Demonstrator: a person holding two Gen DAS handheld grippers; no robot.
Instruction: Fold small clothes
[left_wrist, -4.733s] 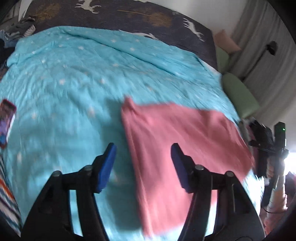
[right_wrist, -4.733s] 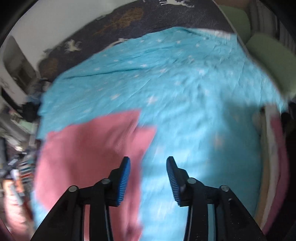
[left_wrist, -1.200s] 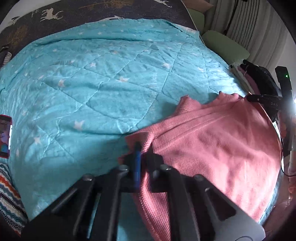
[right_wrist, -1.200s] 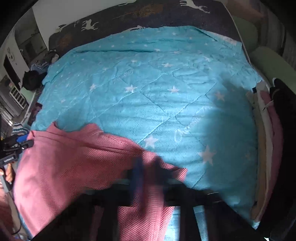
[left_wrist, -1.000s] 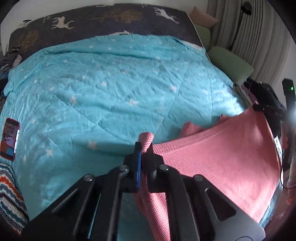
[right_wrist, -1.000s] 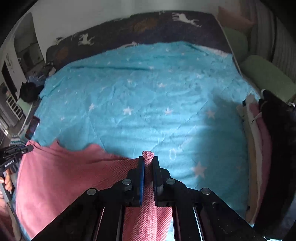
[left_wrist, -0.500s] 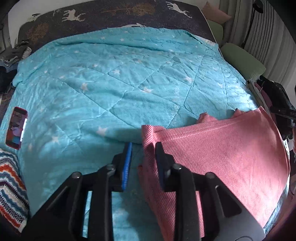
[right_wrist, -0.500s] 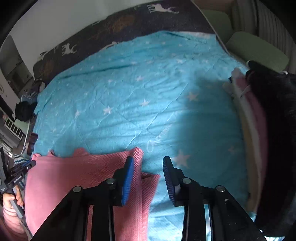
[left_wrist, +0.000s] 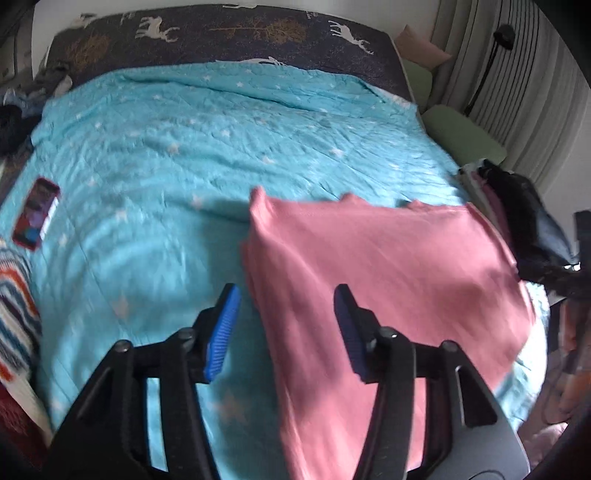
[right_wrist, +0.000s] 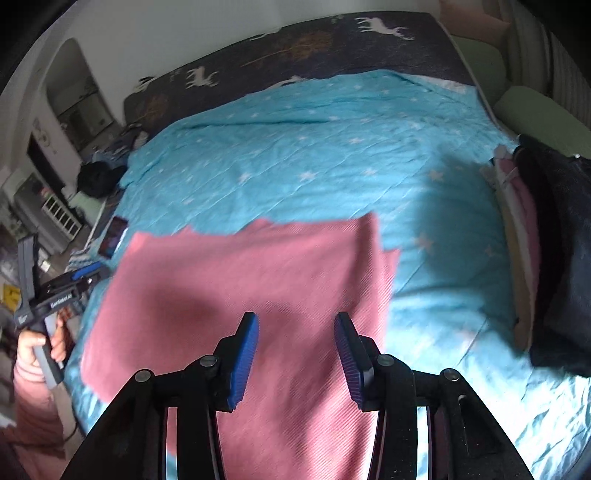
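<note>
Across the lower middle of both wrist views lies a pink knit garment, folded flat on a turquoise star-print quilt. From the left wrist camera its long axis runs left to right, with a folded edge at the frame's centre and the far end reaching toward the right edge. Its upper edge shows small bumps, possibly a neckline or sleeve ends, though blur makes that hard to settle. From the right wrist camera the same garment stretches from lower left to a corner just right of centre, where a lower layer peeks out beside the top one.

The left gripper hangs above the garment's left edge with its blue pads spread apart; its jaws have just been opening, and nothing is pinched between them. The right gripper likewise stands parted over the cloth's right portion, jaws just opened, with the fabric lying below rather than clamped.

At far left of the right wrist view a hand grips the handle of the other tool. A phone rests on the quilt at the left of the left view. A stack of folded clothes sits at the quilt's right edge, topped by something dark. A dark headboard cover with white deer spans the top.
</note>
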